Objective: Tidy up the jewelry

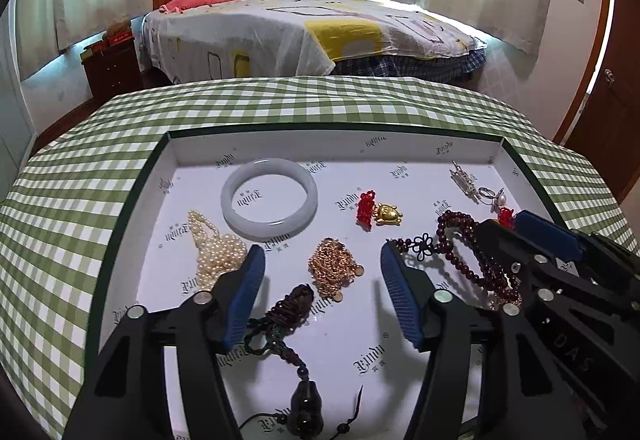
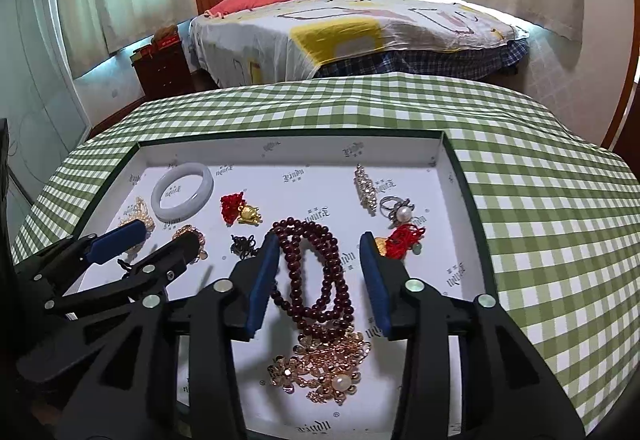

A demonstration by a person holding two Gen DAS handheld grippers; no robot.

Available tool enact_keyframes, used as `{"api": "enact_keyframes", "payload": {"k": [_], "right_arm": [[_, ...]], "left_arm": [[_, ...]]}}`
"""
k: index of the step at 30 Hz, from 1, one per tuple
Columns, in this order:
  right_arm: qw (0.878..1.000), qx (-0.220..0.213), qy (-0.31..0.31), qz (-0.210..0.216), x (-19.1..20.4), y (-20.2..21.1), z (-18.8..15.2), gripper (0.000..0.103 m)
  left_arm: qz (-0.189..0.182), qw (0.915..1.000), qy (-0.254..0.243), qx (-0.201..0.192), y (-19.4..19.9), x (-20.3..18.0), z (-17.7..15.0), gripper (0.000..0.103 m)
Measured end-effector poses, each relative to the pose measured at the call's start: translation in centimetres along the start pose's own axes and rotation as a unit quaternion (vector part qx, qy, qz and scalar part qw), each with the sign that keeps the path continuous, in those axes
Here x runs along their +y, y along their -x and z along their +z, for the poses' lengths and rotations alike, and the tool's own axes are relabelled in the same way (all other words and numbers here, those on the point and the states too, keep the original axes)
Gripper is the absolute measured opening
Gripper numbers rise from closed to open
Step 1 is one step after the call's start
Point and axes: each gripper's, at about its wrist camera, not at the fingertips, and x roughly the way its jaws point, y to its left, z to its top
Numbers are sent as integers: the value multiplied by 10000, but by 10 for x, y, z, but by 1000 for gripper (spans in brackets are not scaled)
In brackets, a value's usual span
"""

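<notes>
A green-checked tablecloth (image 1: 320,99) carries a shallow white tray (image 1: 332,147) with jewelry spread over its floor: the white jade bangle (image 1: 269,198) toward eleven o'clock, the dark red bead strand (image 2: 316,272) toward four, the gold chain heap (image 1: 333,271) near the middle. The left gripper (image 1: 322,288) hangs released, jaws wide either side of the gold chain heap without touching it. The right gripper (image 2: 320,280) is likewise released, its blue pads (image 2: 262,284) flanking the dark red bead strand, gripping nothing
</notes>
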Motion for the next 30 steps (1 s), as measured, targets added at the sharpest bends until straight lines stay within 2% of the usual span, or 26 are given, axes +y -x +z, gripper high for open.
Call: {"api": "enact_keyframes", "payload": {"k": [11,16,19,27,30], "right_arm": [[9999,-118,-10,-65,-3,13,-3,64],[9998,-175,-15,-79,-3,19,-3,78],[9998,-174,-17,-63,-2,21,-5,81],[9995,-230,-103,-169,-1,34,-10,93],[9992,-305,-101,-227,1,42,-12,95]], "left_arm": [[253,9995,16,-163,8,6,-1,75],[298,9992,21,-264,13,10,-2,77],[342,9990,0,-282,16,11,-4,79],[851,9954,-250,-373,26,13,-9,82],[837,9951,-262,-454,36,16,-12,82]]}}
